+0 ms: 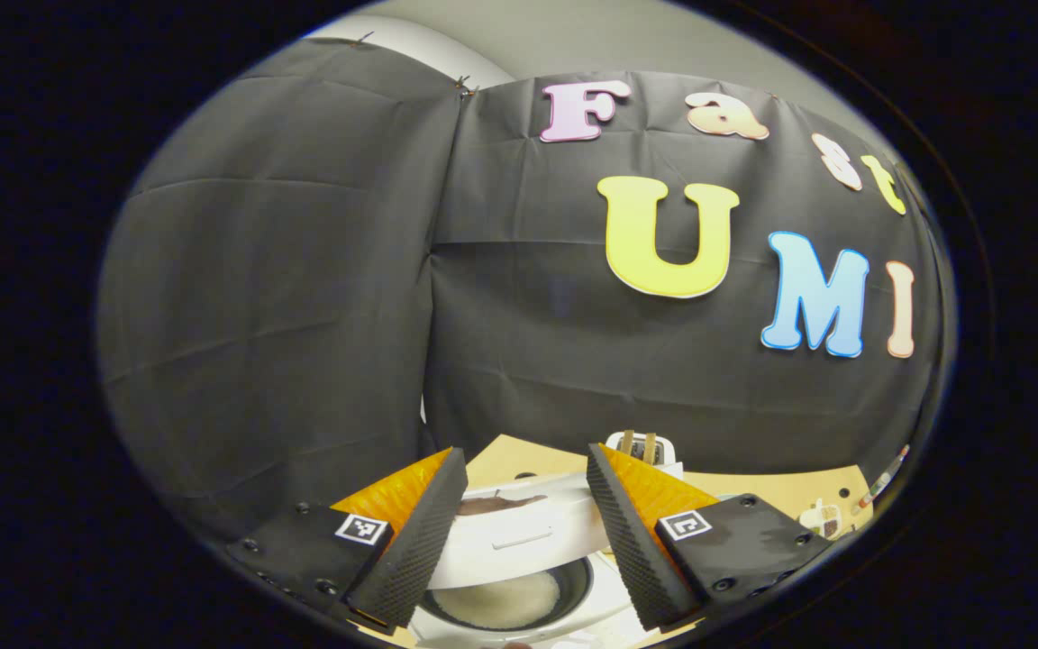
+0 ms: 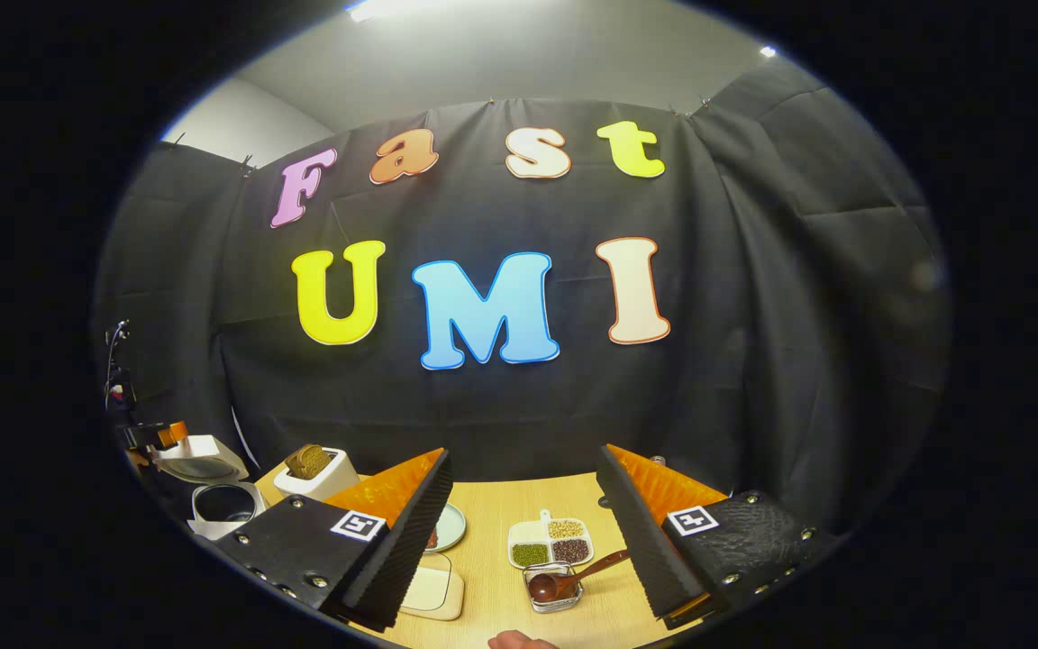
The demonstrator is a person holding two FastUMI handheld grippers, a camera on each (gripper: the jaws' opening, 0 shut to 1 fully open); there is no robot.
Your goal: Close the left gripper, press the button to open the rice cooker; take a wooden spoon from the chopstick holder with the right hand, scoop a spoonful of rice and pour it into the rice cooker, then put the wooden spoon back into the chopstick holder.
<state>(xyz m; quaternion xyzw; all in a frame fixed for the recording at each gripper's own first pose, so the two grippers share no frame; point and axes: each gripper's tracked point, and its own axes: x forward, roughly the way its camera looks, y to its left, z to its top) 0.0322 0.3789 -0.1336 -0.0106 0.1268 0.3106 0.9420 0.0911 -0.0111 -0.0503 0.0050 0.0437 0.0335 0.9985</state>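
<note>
Rice cooker: one, lid up, rice inside. One wooden spoon in glass holder. Two hand-held grippers, left and right, both wide open, empty.

The left gripper is seen with its fingers held wide apart above a white rice cooker, whose lid is raised. Pale rice is seen in the dark inner pot. Behind it, a white holder with wooden handles stands on the light wooden desk.

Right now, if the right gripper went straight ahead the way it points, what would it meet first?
Probably the wooden spoon lying in a small clear container between the open right gripper's fingers, with the divided bean dish just beyond. Depth is uncertain.
</note>
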